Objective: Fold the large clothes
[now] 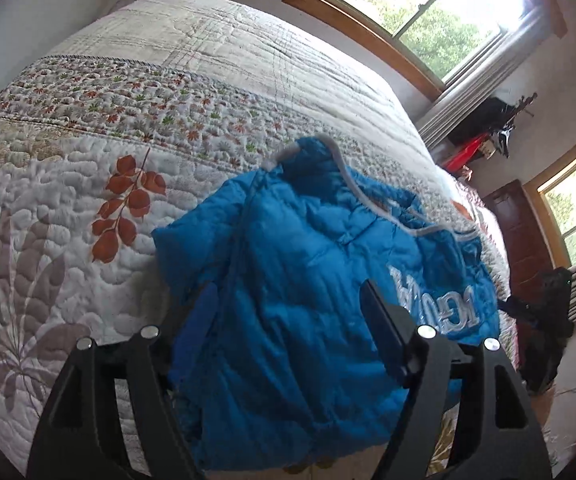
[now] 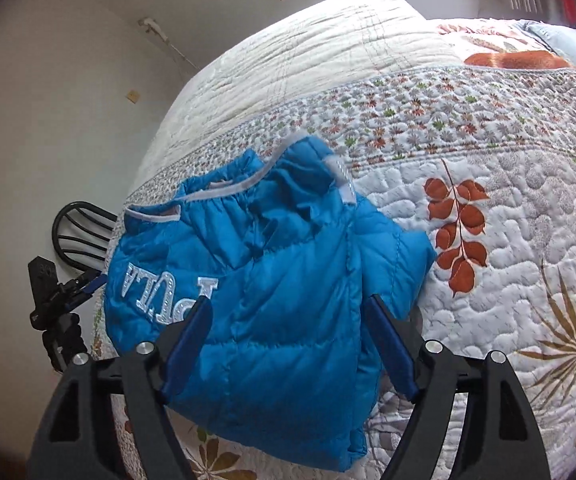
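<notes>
Both grippers, left [image 1: 290, 320] and right [image 2: 288, 334], hang with jaws apart, gripping nothing, each over a near corner of the jacket [image 1: 300, 280] lying just ahead of them on the quilt [image 1: 67, 240]. Its length runs away toward the hood. Silver letters (only "ULA" legible) cross the chest.

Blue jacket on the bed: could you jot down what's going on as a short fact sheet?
garment: blue puffer jacket, folded into a compact bundle
lettering: white letters on its upper face
surface: quilted bedspread with leaf prints
left gripper: open, nothing pinched
right gripper: open, nothing pinched
</notes>
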`<state>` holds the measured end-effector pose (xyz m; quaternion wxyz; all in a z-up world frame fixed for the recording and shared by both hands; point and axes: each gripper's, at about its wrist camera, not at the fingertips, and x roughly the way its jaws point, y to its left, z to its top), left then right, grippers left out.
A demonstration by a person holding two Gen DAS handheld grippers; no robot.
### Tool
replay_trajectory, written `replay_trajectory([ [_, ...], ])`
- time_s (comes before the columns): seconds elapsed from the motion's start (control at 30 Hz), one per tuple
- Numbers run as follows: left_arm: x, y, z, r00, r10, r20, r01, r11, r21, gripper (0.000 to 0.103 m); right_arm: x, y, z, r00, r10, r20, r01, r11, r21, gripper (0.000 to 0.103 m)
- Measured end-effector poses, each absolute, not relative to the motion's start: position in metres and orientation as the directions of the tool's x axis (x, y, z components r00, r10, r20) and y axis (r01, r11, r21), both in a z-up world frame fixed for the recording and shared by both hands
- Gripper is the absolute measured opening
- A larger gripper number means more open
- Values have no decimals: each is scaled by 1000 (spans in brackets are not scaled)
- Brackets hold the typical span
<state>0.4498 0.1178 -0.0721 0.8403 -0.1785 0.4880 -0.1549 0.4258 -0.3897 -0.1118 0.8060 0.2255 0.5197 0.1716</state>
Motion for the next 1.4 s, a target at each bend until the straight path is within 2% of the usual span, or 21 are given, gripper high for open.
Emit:
replay_trajectory([
  [0.03, 447, 116, -81, 469, -421, -777, 90, 897, -432, 72, 424, -386, -117, 398, 496, -772, -43, 851, 524, 63],
  [0.07, 444, 114, -87, 474, -396, -786, 87, 910, -406, 66, 424, -383, -119, 409, 460, -788, -38, 871, 489, 55],
  [0.1, 441, 110, -89, 491, -354, -796, 82, 929, -362, 56, 424, -380, -119, 420, 428, -800, -33, 888, 458, 48],
  [0.13, 441, 107, -89, 505, -318, -802, 77, 943, -325, 49, 424, -378, -119, 427, 405, -808, -27, 899, 436, 33],
  [0.17, 438, 106, -88, 514, -320, -796, 81, 942, -327, 31, 423, -379, -116, 432, 406, -805, -24, 897, 441, 19],
  [0.2, 437, 105, -86, 515, -355, -780, 88, 927, -364, 18, 422, -380, -112, 438, 428, -791, -27, 885, 464, 13],
  [0.23, 434, 105, -81, 534, -354, -768, 82, 926, -370, 16, 420, -382, -106, 448, 443, -776, -33, 876, 481, 8],
  [0.3, 427, 102, -69, 579, -339, -741, 89, 930, -356, 12, 415, -387, -96, 475, 444, -760, -34, 872, 488, 6],
  [0.43, 416, 112, -65, 620, -350, -703, 67, 916, -397, 11, 409, -400, -97, 488, 476, -732, -19, 844, 536, 5],
  [0.57, 427, 119, -92, 574, -369, -731, 39, 904, -425, 13, 423, -400, -127, 445, 484, -753, 20, 836, 549, 5],
  [0.67, 429, 119, -105, 565, -377, -734, 39, 901, -432, 14, 427, -403, -146, 436, 517, -737, 35, 808, 588, 6],
  [0.9, 434, 111, -114, 553, -329, -765, 20, 924, -383, 20, 430, -398, -151, 429, 502, -751, 65, 812, 580, 7],
  [1.0, 436, 112, -110, 538, -325, -778, 2, 923, -384, 23, 430, -395, -141, 431, 472, -769, 66, 833, 549, 8],
  [1.03, 434, 114, -106, 532, -322, -783, -5, 924, -383, 24, 426, -396, -134, 446, 464, -766, 66, 836, 545, 15],
  [1.07, 432, 116, -101, 528, -321, -786, -12, 923, -385, 30, 420, -398, -126, 462, 454, -762, 62, 840, 539, 31],
  [1.1, 428, 119, -95, 527, -331, -783, -10, 919, -395, 43, 413, -400, -118, 484, 448, -752, 51, 843, 535, 45],
  [1.13, 422, 122, -88, 533, -349, -771, 4, 912, -410, 52, 405, -404, -110, 509, 446, -736, 33, 845, 534, 73],
  [1.17, 416, 126, -82, 548, -361, -755, 20, 908, -419, 75, 397, -407, -102, 533, 441, -722, 16, 848, 530, 83],
  [1.2, 410, 130, -75, 571, -353, -742, 25, 910, -413, 88, 390, -411, -97, 547, 441, -712, 4, 849, 529, 83],
  [1.4, 398, 156, -73, 584, -349, -733, 29, 911, -411, 89, 381, -422, -111, 490, 495, -717, -4, 824, 567, 84],
])
